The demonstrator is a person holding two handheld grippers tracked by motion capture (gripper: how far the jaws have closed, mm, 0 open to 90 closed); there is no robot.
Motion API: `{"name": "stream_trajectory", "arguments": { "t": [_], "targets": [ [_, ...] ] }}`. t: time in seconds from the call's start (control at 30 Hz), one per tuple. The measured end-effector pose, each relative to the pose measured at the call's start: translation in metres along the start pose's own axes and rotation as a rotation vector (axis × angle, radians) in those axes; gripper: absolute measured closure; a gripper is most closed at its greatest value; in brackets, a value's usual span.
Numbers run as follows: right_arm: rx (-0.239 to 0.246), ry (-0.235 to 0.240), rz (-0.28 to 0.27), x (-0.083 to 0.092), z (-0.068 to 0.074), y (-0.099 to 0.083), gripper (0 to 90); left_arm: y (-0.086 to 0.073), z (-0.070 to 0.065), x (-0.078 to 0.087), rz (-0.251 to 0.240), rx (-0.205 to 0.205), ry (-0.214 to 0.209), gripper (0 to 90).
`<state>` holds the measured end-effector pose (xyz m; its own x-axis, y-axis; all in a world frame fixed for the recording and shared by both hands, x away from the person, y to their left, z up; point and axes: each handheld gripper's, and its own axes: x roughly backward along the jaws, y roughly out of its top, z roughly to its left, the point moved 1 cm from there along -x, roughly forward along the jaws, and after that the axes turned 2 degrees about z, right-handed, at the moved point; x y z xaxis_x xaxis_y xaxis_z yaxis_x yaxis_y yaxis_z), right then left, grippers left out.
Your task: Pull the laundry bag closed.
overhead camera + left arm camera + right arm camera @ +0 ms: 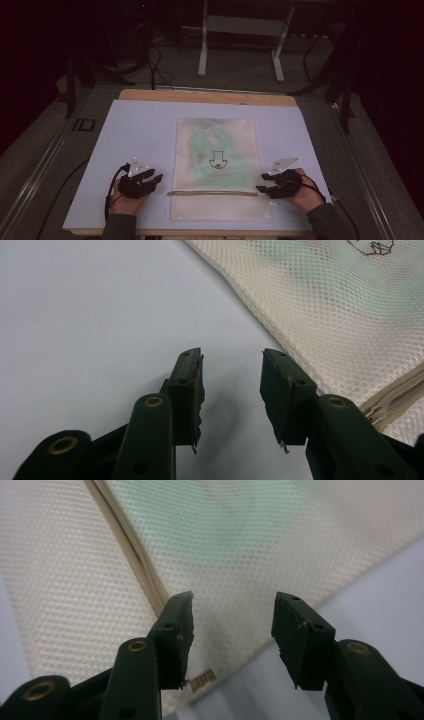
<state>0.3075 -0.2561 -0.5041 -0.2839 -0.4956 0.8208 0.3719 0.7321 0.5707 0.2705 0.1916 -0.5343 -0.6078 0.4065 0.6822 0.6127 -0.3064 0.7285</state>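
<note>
White sheet (135, 135) is covering the wooden table (200, 95), and that plain backing is making the pale bag easy for you to read against. Starting at your left, you are resting your left gripper (150, 177) on the sheet just beside the left edge of the mesh bag (215, 150), with its jaws standing apart and nothing between them. In the left gripper view the left gripper (232, 385) is pointing at bare sheet, while the bag's weave (325, 305) is running off to the right, so you are probably waiting there to pin or catch that edge.

Moving to the middle, the bag is lying flat and lengthwise, with a greenish item showing faintly through it, and its zipper (215, 193) is crossing it near the end closest to you. That is putting the closure within reach of both hands.

Over on your right, you are holding your right gripper (264, 182) at the bag's right edge, level with the zipper's end. In the right gripper view the right gripper (232, 625) is spread wide over the mesh (250, 540), gripping nothing, with the zipper line (130, 550) running just past its left jaw and a small metal tab (202, 680) lying below. You seem to be lining up to take that tab
</note>
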Motion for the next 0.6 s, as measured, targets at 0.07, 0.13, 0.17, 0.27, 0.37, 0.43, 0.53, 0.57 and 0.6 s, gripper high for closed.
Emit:
{"name": "stream_trajectory", "arguments": {
  "t": [0.07,0.13,0.17,0.27,0.37,0.43,0.53,0.57,0.6],
  "targets": [
    [0.007,0.006,0.003,-0.001,0.002,0.003,51.3,0.0,0.0,0.0,0.001,0.001,0.0,59.9],
    [0.016,0.008,0.004,-0.001,0.002,0.005,51.3,0.0,0.0,0.0,0.0,0.001,0.0,59.9],
    [0.016,0.013,0.005,-0.001,0.002,0.006,51.4,0.0,0.0,0.0,0.002,0.001,0.0,59.9],
    [0.032,0.023,0.007,-0.003,0.004,0.012,51.6,0.0,0.0,0.0,0.003,0.0,0.0,60.0],
    [0.043,0.03,0.015,-0.005,0.005,0.015,51.6,0.0,0.0,0.0,0.004,0.001,-0.001,60.2],
    [0.046,0.037,0.017,-0.006,0.007,0.018,51.6,0.0,0.0,0.0,0.005,0.002,-0.001,60.2],
    [0.059,0.045,0.02,-0.008,0.008,0.022,51.5,0.0,0.0,0.0,0.006,-0.001,-0.001,60.2],
    [0.069,0.046,0.022,-0.009,0.008,0.023,51.4,0.0,0.0,0.0,0.006,-0.002,-0.001,60.2],
    [0.071,0.048,0.023,-0.01,0.009,0.025,51.4,0.0,0.0,0.0,0.007,-0.003,-0.001,60.2]
  ]
}}
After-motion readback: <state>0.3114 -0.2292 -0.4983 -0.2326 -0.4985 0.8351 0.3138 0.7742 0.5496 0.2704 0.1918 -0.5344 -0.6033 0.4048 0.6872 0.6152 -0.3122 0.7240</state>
